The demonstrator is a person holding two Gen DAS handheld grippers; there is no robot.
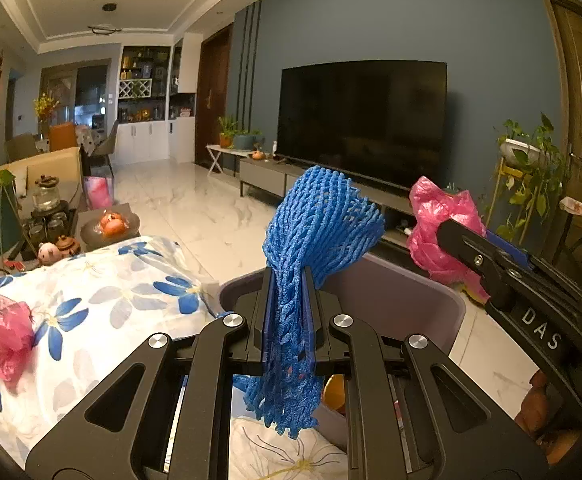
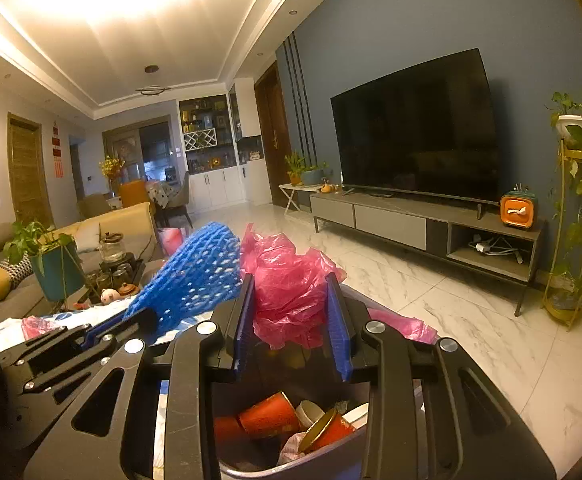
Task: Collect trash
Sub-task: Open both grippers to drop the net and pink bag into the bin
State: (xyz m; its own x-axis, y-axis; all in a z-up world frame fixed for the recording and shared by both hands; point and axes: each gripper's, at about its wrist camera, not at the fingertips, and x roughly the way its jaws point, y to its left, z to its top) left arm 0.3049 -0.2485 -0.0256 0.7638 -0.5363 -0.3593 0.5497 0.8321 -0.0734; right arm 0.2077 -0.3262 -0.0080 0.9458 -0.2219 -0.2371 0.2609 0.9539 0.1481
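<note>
My left gripper (image 1: 287,280) is shut on a blue foam fruit net (image 1: 319,224), which stands up above the pads and hangs down below them. It hovers over the near rim of a grey trash bin (image 1: 403,300). My right gripper (image 2: 291,300) is shut on a crumpled pink plastic bag (image 2: 287,276), held above the same bin (image 2: 291,468), where red paper cups (image 2: 269,414) and other trash lie. In the left wrist view the right gripper (image 1: 431,232) comes in from the right with the pink bag (image 1: 439,216). The net (image 2: 195,276) and left gripper (image 2: 147,316) show at left in the right wrist view.
A flowered cloth (image 1: 91,304) covers the table at left, with another pink bag (image 1: 3,332) on it. Beyond are a tea set (image 1: 47,216), a fruit plate (image 1: 111,226), a sofa, a TV (image 1: 363,120) on a low cabinet, and plants (image 1: 531,172). White marble floor lies between.
</note>
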